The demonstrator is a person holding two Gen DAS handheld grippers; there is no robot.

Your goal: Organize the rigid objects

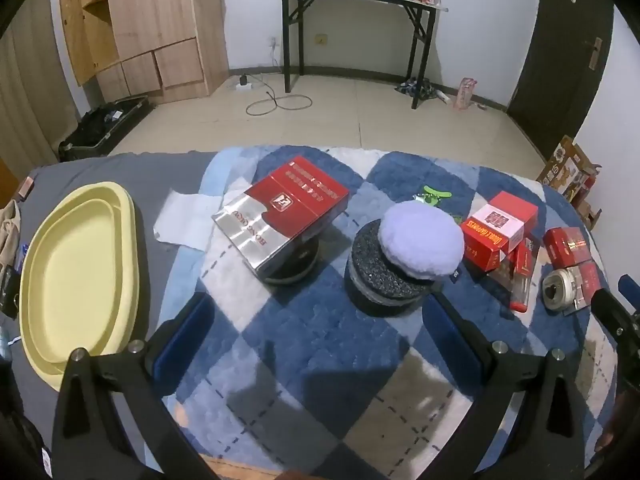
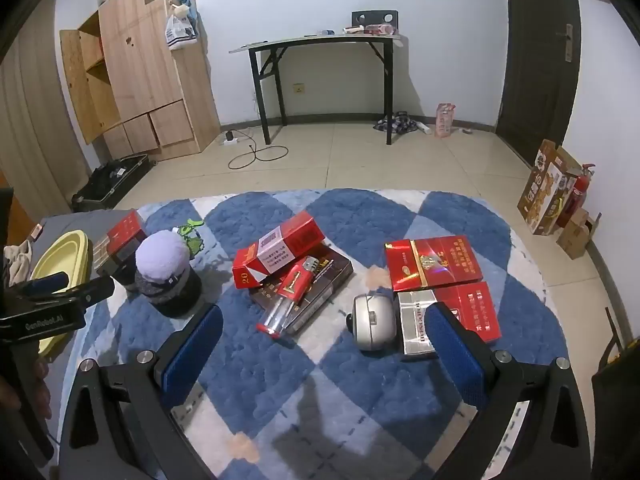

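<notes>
Black left tool [image 1: 316, 320] and right tool [image 2: 328, 344], blue pads, silver screws, "GenRobot.AI" lettering

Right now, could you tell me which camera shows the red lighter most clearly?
The right wrist view: the red lighter lies unobstructed atop the dark box. The left wrist view shows it edge-on beside the red packs.

Wooden wardrobe [image 2: 148, 64], black-legged folding table [image 2: 320, 46] against the wall, dark door [image 2: 540, 48] — red fire extinguisher [image 2: 576, 194] beside cardboard boxes [image 2: 546, 196]
</notes>
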